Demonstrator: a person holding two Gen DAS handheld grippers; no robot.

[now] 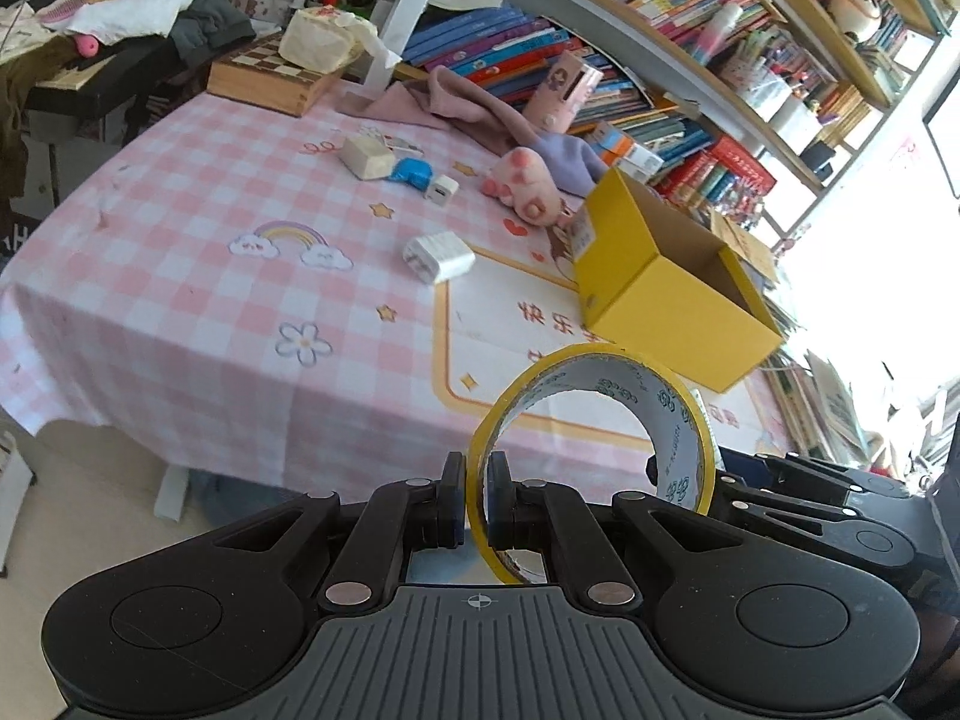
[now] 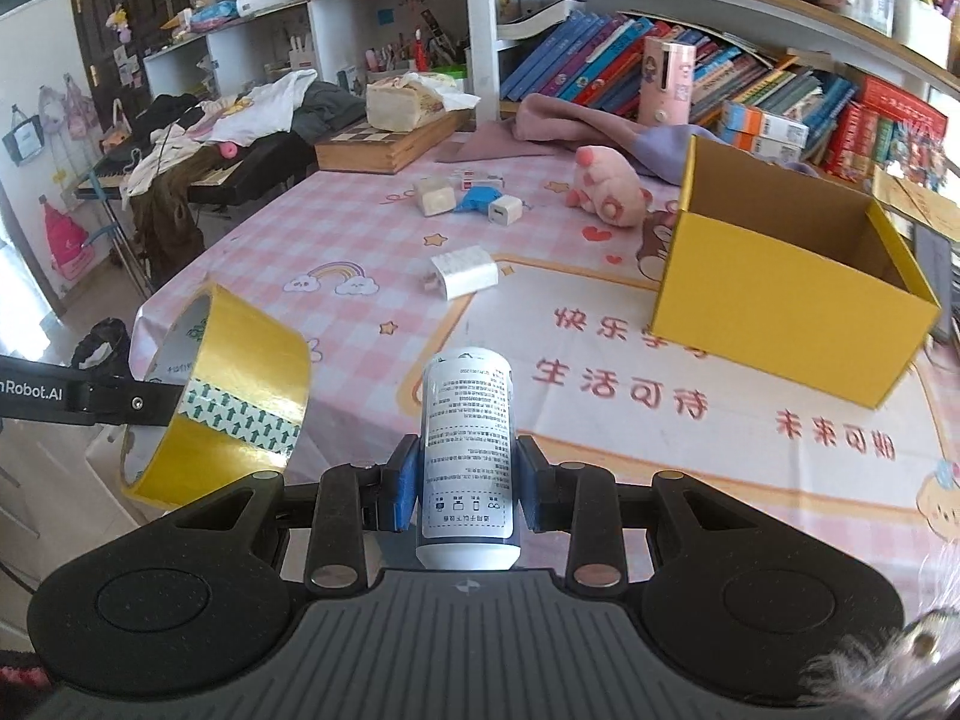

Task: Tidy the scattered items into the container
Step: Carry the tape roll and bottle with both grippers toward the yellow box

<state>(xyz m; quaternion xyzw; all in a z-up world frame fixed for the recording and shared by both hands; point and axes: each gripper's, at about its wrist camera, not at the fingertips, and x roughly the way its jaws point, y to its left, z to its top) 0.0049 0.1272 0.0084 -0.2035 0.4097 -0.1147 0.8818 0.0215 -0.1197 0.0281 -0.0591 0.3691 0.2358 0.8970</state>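
Left wrist view. The left gripper (image 1: pixel 477 501) has its jaws drawn almost fully together, pinching the wall of a yellow tape roll (image 1: pixel 591 420) between the pads. The roll stands on edge above the fingers, its open core facing the camera, held clear of the table (image 1: pixel 180 300). The yellow box (image 1: pixel 666 282) sits on the table at 1 o'clock from the roll, open side up, nothing visible inside it. A white charger (image 1: pixel 438 257) lies at 11 o'clock from the roll. Further out at 11 o'clock are a small white plug (image 1: pixel 442 188), a blue item (image 1: pixel 411 171) and a cream block (image 1: pixel 366 157), close together. A pink plush (image 1: pixel 528 180) lies beside the box's far corner.

Right wrist view. The right gripper (image 2: pixel 467 483) has its jaws partly closed, pads pressed on both sides of a white bottle (image 2: pixel 467 456) with printed text. The bottle lies along the fingers, one end toward the camera, clear of the table. The box (image 2: pixel 792 294) stands at 1 o'clock from the bottle, well apart, interior showing empty. The tape roll (image 2: pixel 222 396) appears at 9 o'clock, carried on the left gripper's arm. The charger (image 2: pixel 465 272) lies at 12 o'clock; the plug (image 2: pixel 506 210), blue item (image 2: pixel 478 197) and block (image 2: pixel 436 196) lie beyond it. The plush (image 2: pixel 609 187) lies just left of the box.
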